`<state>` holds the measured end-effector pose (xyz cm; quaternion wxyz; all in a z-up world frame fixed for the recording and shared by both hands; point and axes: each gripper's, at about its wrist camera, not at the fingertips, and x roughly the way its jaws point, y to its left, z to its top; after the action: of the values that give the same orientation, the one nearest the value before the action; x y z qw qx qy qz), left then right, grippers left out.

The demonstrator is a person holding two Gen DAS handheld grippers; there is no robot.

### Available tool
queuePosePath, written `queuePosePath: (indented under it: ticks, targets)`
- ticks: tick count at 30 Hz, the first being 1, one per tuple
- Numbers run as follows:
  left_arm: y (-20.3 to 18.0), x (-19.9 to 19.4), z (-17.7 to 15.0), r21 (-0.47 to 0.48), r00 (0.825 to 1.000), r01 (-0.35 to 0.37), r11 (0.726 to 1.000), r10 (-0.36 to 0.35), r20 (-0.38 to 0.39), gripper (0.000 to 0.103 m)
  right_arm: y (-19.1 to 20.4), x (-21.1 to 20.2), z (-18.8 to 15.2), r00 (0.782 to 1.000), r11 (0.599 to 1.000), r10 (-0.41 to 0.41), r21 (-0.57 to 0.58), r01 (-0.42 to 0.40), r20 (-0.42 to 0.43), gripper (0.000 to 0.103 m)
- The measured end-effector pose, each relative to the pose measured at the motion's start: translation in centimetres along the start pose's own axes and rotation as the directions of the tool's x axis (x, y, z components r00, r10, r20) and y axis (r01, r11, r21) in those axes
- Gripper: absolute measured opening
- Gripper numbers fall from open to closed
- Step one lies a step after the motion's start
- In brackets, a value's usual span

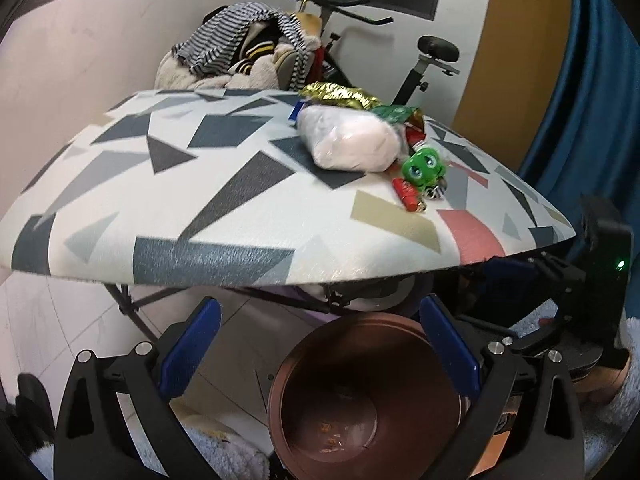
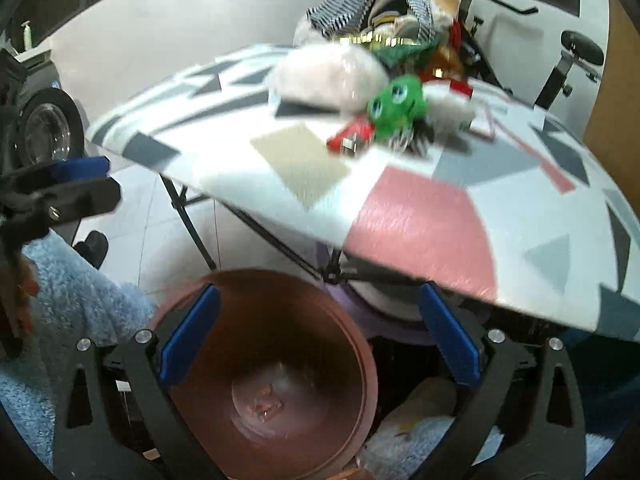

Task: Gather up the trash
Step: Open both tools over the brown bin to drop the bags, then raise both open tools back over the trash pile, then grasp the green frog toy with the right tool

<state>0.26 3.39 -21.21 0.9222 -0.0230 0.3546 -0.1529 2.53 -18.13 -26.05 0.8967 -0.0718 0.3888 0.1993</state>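
Below both grippers a round brown bin stands on the floor, with small scraps on its bottom. My left gripper is open above the bin, nothing between its blue pads. My right gripper is also wide open and empty over the bin. On the patterned ironing board lie a white plastic bag, a gold wrapper, a green wrapper, a green frog toy and a small red item.
The board's near edge overhangs the bin, with its black folding legs beneath. A heap of clothes and an exercise bike stand behind the board. A blue curtain hangs at the right. Fluffy blue sleeves show beside the bin.
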Motion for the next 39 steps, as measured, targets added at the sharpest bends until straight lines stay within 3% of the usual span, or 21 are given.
queuePosePath:
  ticks: [7, 14, 22, 27, 34, 39]
  targets:
    - [-0.3, -1.1, 1.8, 0.038, 0.997, -0.058, 0.998, 0.055, 0.061, 0.097, -1.6, -2.6, 1.4, 0.996, 1.0, 0.006, 0.018, -0.008, 0.089, 0.098]
    - [0.0, -2.9, 5.4, 0.079, 0.985, -0.11, 0.991, 0.098, 0.141, 0.097, -2.8, -3.5, 3.3, 0.995, 1.0, 0.017, 0.018, -0.019, 0.1, 0.098]
    - [-0.1, -4.6, 9.2, 0.128, 0.98, -0.076, 0.989, 0.05, 0.195, 0.097, -4.2, -4.8, 6.0, 0.99, 0.999, -0.054, 0.016, 0.052, 0.132, 0.097]
    - [-0.7, -4.9, 11.0, 0.152, 0.98, -0.037, 0.988, 0.007, 0.197, 0.097, -5.1, -5.3, 7.8, 0.988, 0.998, -0.064, 0.014, 0.063, 0.137, 0.097]
    - [-1.4, -4.5, 13.0, 0.176, 0.985, -0.03, 0.984, -0.001, 0.173, 0.097, -6.9, -5.1, 9.8, 0.993, 0.998, -0.046, 0.044, 0.041, 0.109, 0.097]
    - [-0.7, -3.6, 13.7, 0.133, 0.989, -0.027, 0.991, 0.008, 0.146, 0.097, -7.3, -4.4, 10.1, 0.996, 0.999, -0.04, 0.038, 0.037, 0.083, 0.097]
